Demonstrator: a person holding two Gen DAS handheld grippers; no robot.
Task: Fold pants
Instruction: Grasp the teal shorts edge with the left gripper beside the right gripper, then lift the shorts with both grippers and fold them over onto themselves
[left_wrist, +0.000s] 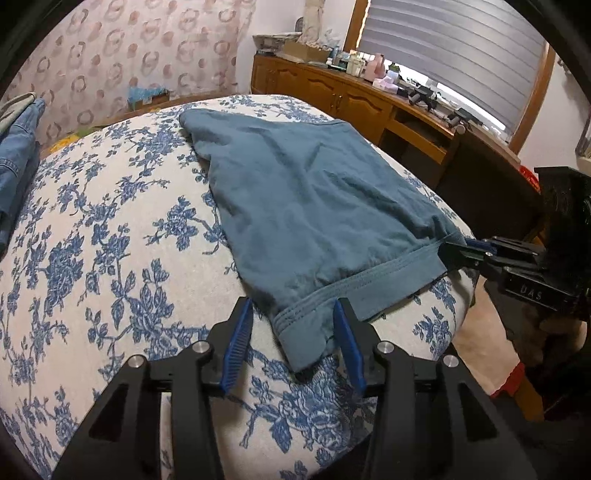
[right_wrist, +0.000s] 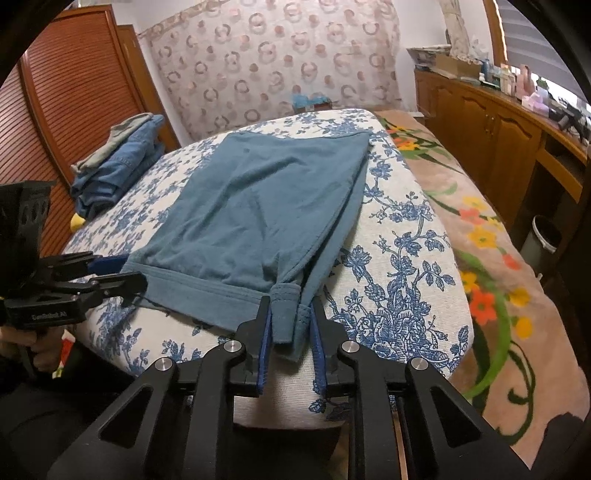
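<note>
Teal-blue pants (left_wrist: 314, 192) (right_wrist: 251, 206) lie flat on the bed, hem edge nearest me. In the left wrist view my left gripper (left_wrist: 291, 321) straddles the near left hem corner. Its blue pads (left_wrist: 236, 343) stand apart, with a gap to the cloth on the left side. In the right wrist view my right gripper (right_wrist: 290, 317) has the other hem corner bunched between its pads, which press on the fabric. Each gripper also shows in the other's view: the right gripper (left_wrist: 456, 249) at the hem's right end, the left gripper (right_wrist: 123, 275) at its left end.
The bed has a white cover with blue flowers (left_wrist: 110, 240) (right_wrist: 399, 266). A pile of folded jeans (left_wrist: 16, 158) (right_wrist: 118, 166) sits at its far left. A floral blanket (right_wrist: 487, 258), wooden cabinets (right_wrist: 491, 140) and a bin (right_wrist: 545, 232) are to the right.
</note>
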